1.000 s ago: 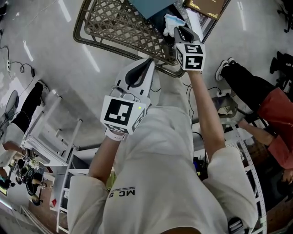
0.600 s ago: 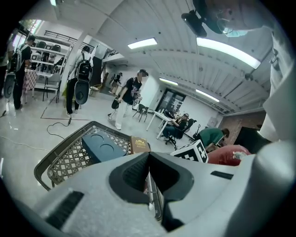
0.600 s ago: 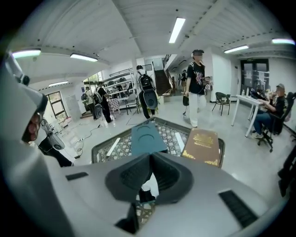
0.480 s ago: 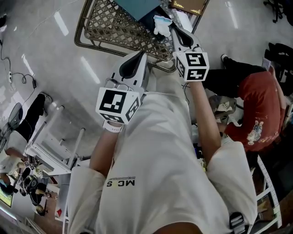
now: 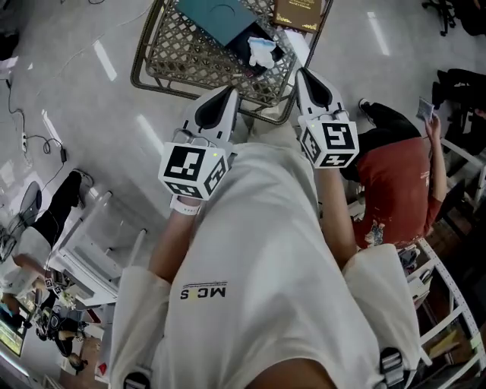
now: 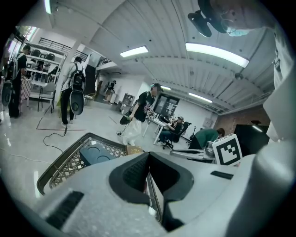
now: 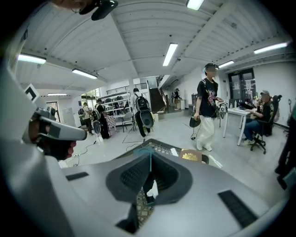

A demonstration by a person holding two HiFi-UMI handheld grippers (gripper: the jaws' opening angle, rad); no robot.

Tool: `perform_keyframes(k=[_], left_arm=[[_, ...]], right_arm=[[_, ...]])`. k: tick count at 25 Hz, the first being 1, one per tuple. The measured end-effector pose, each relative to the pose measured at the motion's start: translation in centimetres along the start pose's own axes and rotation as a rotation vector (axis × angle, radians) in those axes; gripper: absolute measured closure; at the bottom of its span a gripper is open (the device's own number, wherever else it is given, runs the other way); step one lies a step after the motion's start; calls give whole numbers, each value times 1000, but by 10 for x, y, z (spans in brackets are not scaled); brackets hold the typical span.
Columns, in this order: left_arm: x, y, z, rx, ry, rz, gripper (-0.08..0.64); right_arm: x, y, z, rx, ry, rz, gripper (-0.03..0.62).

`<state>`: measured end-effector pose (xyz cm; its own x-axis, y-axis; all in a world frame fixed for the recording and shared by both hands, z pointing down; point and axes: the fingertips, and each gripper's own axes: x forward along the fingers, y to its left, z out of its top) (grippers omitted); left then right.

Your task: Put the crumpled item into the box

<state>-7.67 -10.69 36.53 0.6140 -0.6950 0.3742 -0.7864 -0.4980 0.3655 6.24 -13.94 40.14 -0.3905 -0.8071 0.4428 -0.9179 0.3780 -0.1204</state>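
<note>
**tallyho:** anyone count up what was in that shot?

**rig_lurker:** yep. Two grippers, the left gripper (image 5: 226,95) and the right gripper (image 5: 305,76), and two marker cubes (image 5: 190,171), one per gripper. One wicker basket (image 5: 152,72) sat at top centre. In it I counted one teal panel (image 5: 216,19) and one crumpled white item (image 5: 260,52). There was also one brown book (image 5: 298,14) at the top edge, couldn't tell if it was inside.

**tallyho:** people?

**rig_lurker:** besides the wearer, one person in a red top (image 5: 395,182) at the right edge. The gripper views had more folks, too small to count. Two white racks (image 5: 91,243) too, lower left and lower right.
</note>
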Motion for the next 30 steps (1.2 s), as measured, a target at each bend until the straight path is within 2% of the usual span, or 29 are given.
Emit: perform_keyframes(k=[7,14,30], left_arm=[[-7,-7,10,43,-14,-21,535],[-12,-12,14,75,-16,-36,535],[-13,-15,13,78,-25,-54,535]], right_arm=[[-36,0,9,-13,-71,-38,572],[-62,8,14,-30,-95,-47,572],[-68,23,22,-27,-121,-32,572]])
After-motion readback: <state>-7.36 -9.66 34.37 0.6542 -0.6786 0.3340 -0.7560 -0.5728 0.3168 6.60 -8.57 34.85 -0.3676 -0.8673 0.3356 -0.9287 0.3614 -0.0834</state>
